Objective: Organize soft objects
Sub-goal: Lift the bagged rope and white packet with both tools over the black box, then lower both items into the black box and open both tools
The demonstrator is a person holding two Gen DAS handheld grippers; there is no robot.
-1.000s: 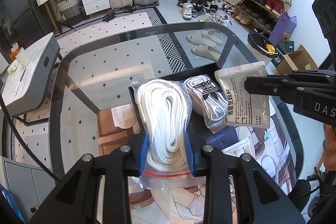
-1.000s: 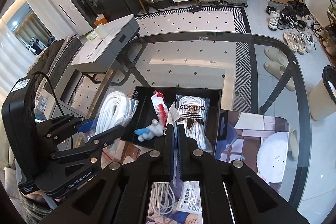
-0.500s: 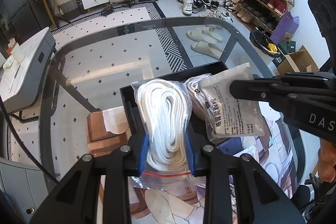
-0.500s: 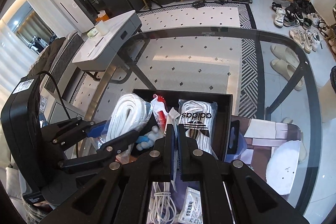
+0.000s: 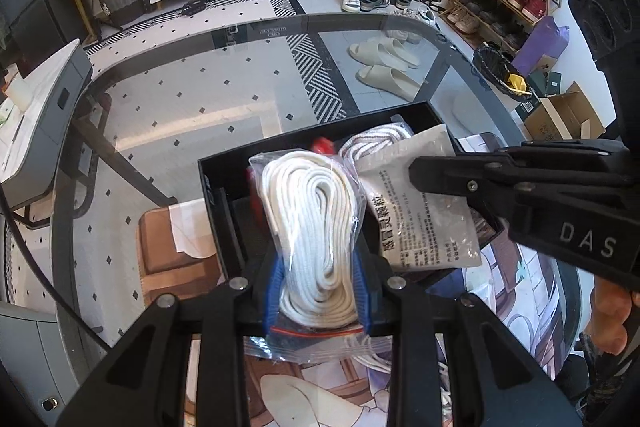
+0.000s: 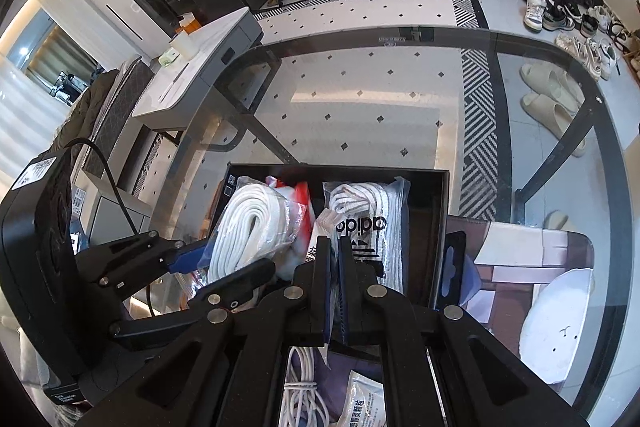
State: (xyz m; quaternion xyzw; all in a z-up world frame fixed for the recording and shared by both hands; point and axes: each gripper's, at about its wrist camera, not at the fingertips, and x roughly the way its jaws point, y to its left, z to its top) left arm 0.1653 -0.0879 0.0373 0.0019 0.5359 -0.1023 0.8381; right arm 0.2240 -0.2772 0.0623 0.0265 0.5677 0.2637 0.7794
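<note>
My left gripper (image 5: 318,291) is shut on a clear zip bag of white rope (image 5: 316,227) and holds it over the left part of a black box (image 5: 216,187). It shows in the right wrist view too (image 6: 248,231). My right gripper (image 6: 334,259) is shut on a silver printed packet (image 5: 420,215), held edge-on over the box's middle. In the box (image 6: 436,211) lie an adidas bag of white laces (image 6: 364,223) and a red-and-white bag (image 6: 298,199).
The box stands on a glass table (image 6: 360,99) beside an illustrated mat (image 6: 520,259). A loose white cord (image 6: 300,387) and another packet (image 6: 360,403) lie on the mat below my right gripper. A white cap (image 6: 560,315) lies at the right.
Both grippers have moved forward with their loads. The rope bag and the packet, earlier at the box's near edge, now hang over its inside.
</note>
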